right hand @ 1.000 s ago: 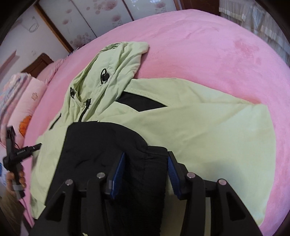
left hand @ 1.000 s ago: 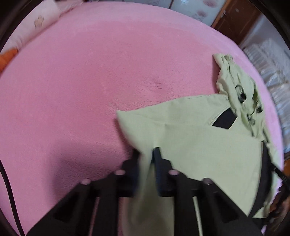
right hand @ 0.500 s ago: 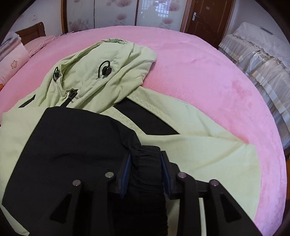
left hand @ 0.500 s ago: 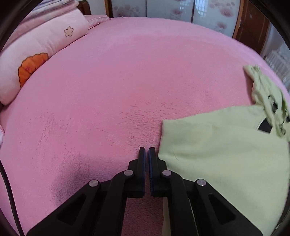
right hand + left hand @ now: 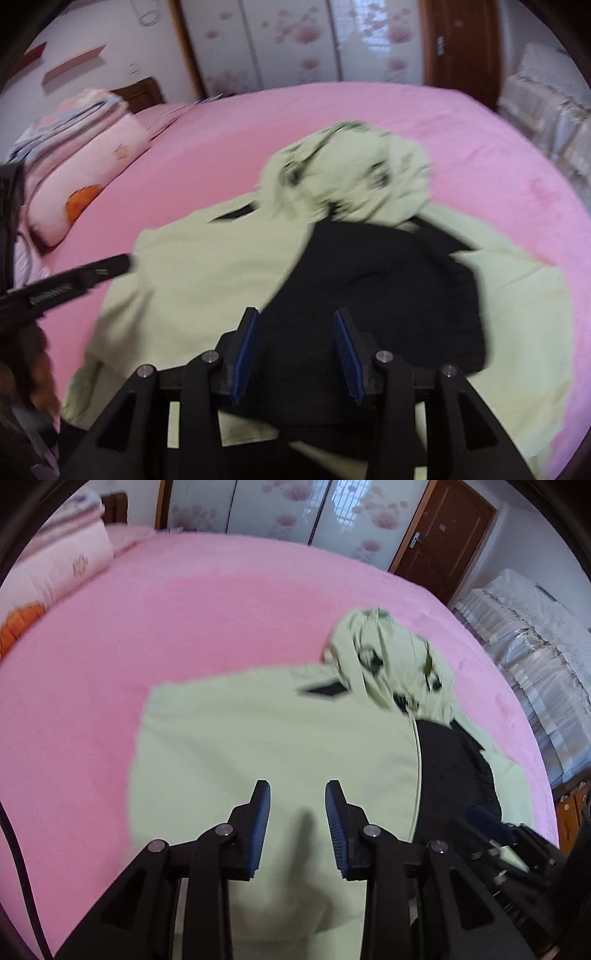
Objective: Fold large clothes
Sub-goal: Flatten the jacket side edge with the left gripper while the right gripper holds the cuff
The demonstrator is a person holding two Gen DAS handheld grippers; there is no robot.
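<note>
A large pale-green hooded jacket lies on the pink bed, its hood bunched at the far end. A black lining panel lies folded over its middle and shows at the right in the left wrist view. My left gripper is open and empty, held above the green cloth. My right gripper is open and empty, held above the black panel. The left gripper's finger shows at the left of the right wrist view. The jacket is blurred in both views.
Pink pillows and folded bedding are stacked at the head of the bed. A white covered sofa stands to the right of the bed. A brown door and floral sliding panels are behind.
The left gripper let go of the green sleeve, shut, then opened, and now hangs over the jacket body. The right gripper released the black cuff and drew back, open.
</note>
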